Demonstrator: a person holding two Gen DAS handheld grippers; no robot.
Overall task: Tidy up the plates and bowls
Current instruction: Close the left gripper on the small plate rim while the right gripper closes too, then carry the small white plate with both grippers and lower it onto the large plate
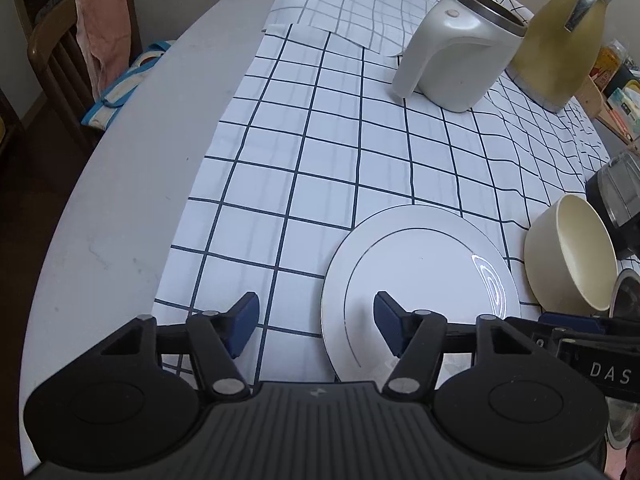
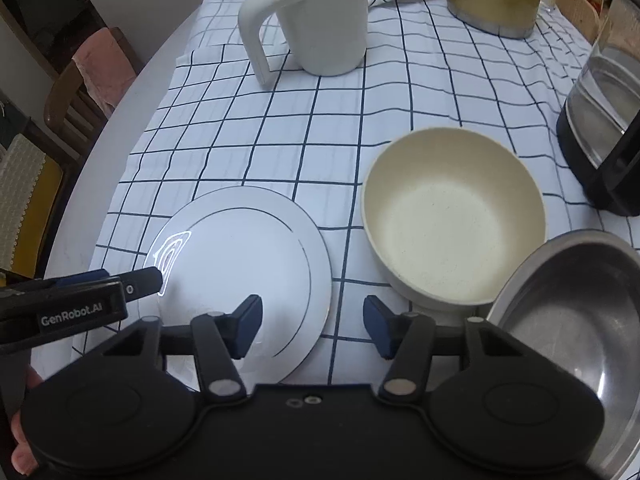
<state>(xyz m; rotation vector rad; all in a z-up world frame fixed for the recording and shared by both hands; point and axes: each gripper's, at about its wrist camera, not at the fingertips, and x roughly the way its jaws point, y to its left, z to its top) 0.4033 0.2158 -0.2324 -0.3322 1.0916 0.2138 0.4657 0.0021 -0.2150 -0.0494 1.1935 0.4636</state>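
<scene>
A white plate [image 1: 420,276] with a thin silver ring lies flat on the checked cloth; it also shows in the right wrist view [image 2: 244,248]. A cream bowl [image 1: 572,256] stands upright to its right, seen too in the right wrist view [image 2: 452,216]. A steel bowl [image 2: 572,328] sits at the near right. My left gripper [image 1: 316,320] is open and empty, its right finger over the plate's near left edge. My right gripper [image 2: 314,324] is open and empty, hovering over the gap between plate and cream bowl. The left gripper's body [image 2: 80,300] reaches over the plate's left edge.
A white mug [image 1: 452,56] with a big handle and a yellow jug [image 1: 560,48] stand at the back. A glass kettle on a black base [image 2: 604,120] stands at the right. A chair with a pink towel [image 1: 100,36] is beyond the table's left edge.
</scene>
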